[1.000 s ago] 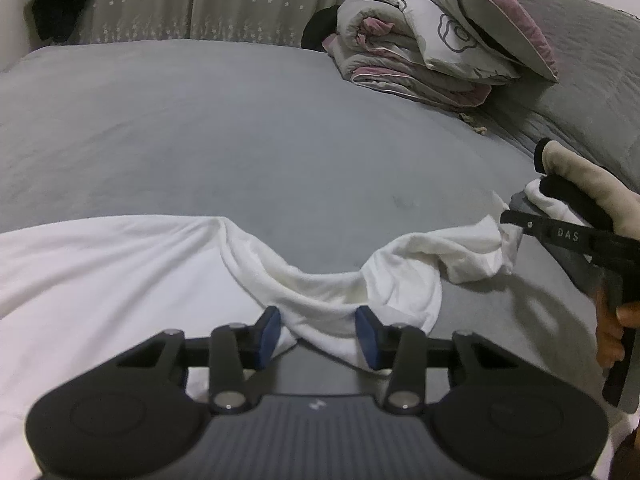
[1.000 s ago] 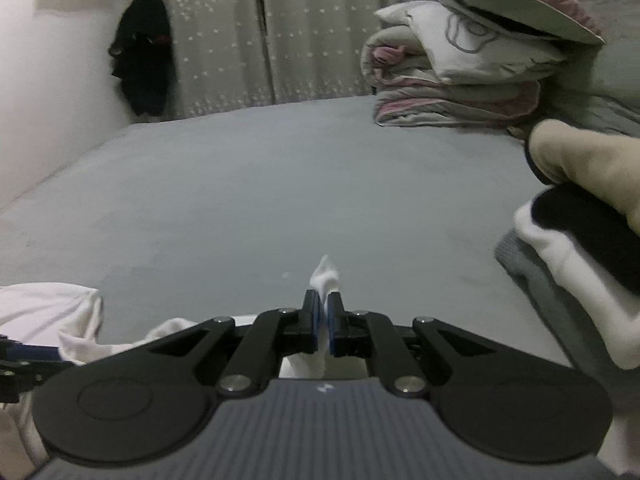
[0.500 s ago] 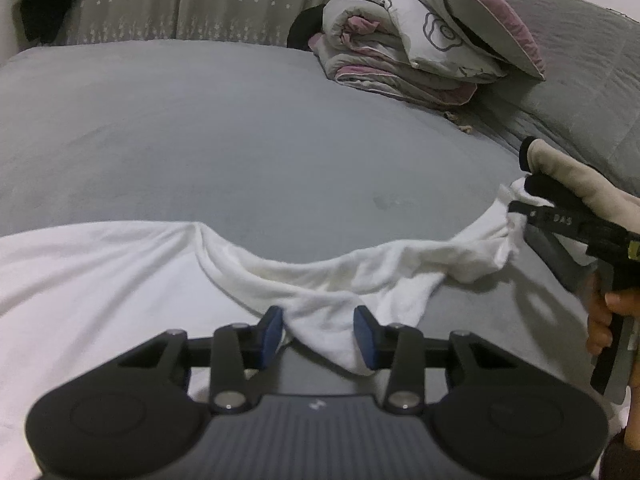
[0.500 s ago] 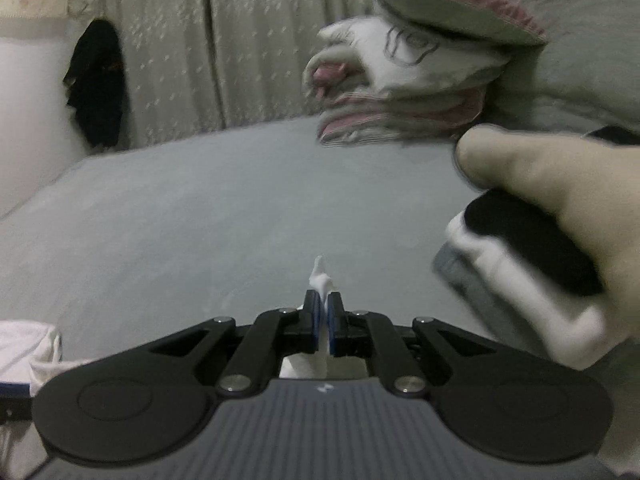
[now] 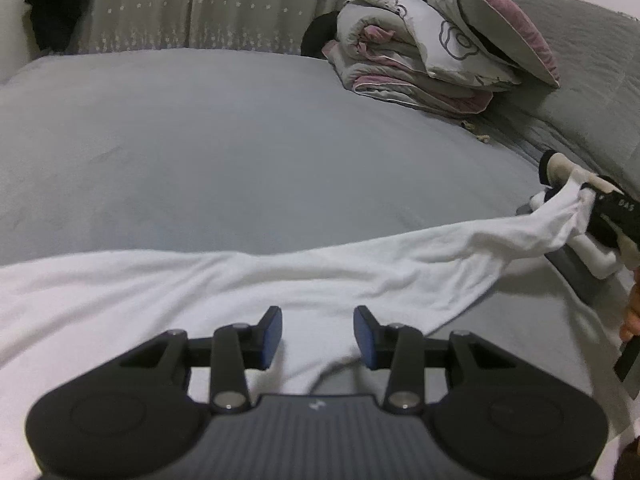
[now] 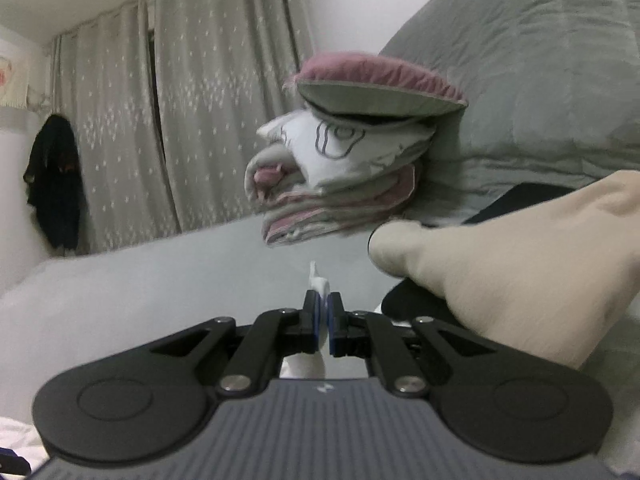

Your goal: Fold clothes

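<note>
The only lettering I can read is "DAS" on the side of the right gripper [image 5: 591, 205], whose fingers are clamped on a corner of the white garment [image 5: 240, 292]. The garment lies stretched across the near part of the grey bed [image 5: 240, 140]. The left gripper [image 5: 318, 334] hovers over it, fingers apart. Folded quilts [image 5: 416, 60] sit far right; starred curtains [image 6: 160, 120] hang behind.

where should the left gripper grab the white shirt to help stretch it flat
Best guess: the loose fold of the white shirt just ahead of the open left gripper, coming down from above. The right gripper already pinches the far corner and pulls that edge taut, so a grip here could pull against it.
</note>
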`<state>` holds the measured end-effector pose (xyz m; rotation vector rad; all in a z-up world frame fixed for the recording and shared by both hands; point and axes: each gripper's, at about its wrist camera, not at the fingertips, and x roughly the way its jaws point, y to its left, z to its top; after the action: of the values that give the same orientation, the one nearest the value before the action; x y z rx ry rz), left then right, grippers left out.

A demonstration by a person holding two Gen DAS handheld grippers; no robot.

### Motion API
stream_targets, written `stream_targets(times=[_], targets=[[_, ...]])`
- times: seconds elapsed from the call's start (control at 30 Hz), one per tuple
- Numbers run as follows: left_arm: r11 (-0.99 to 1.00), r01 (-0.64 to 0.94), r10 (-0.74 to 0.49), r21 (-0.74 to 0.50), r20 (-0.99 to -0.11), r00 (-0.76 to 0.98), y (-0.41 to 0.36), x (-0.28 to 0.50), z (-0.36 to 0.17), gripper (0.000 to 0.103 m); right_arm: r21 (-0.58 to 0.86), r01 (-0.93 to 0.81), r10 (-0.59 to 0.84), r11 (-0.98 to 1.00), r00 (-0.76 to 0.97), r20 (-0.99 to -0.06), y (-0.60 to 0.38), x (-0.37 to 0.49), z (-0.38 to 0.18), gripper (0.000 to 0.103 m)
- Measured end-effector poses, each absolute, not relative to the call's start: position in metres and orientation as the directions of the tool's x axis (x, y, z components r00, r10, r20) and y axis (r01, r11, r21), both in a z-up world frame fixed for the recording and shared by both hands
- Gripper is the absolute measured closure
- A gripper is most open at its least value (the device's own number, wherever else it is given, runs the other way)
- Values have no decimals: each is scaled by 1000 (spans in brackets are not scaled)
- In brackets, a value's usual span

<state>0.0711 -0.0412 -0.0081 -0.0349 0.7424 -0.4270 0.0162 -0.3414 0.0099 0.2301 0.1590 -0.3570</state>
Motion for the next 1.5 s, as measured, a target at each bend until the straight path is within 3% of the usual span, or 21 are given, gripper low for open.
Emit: stream_targets(times=[0.3, 0.6, 0.87, 1.17, 1.2, 1.27, 1.5], targets=[[879, 469, -413, -88, -635, 653, -71, 115, 2, 63, 227, 350, -305, 909, 929, -210, -353, 23, 6, 98], [801, 583, -523, -132, -627, 577, -134, 144, 5, 63, 280, 286, -254, 916, 956, -145, -356, 10, 8, 98], [650, 707, -688, -279, -610, 393, -187, 166, 35, 62, 320, 238, -216, 917, 971, -103, -360, 5, 11, 98], [525, 769, -779, -365, -570, 261, -224, 158, 43, 63, 345, 195, -177, 918, 981, -82, -363, 2, 12, 98], [520, 771, -779, -367, -575, 252, -227, 157, 43, 65, 348, 192, -175, 918, 981, -80, -364, 2, 13, 98], [511, 776, -775, -371, -589, 229, -232, 155, 42, 103, 350, 188, -172, 918, 982, -78, -364, 2, 13, 98], [572, 807, -733, -151, -537, 419, -245, 138, 62, 103, 333, 221, -197, 916, 975, -105, -364, 5, 11, 98]])
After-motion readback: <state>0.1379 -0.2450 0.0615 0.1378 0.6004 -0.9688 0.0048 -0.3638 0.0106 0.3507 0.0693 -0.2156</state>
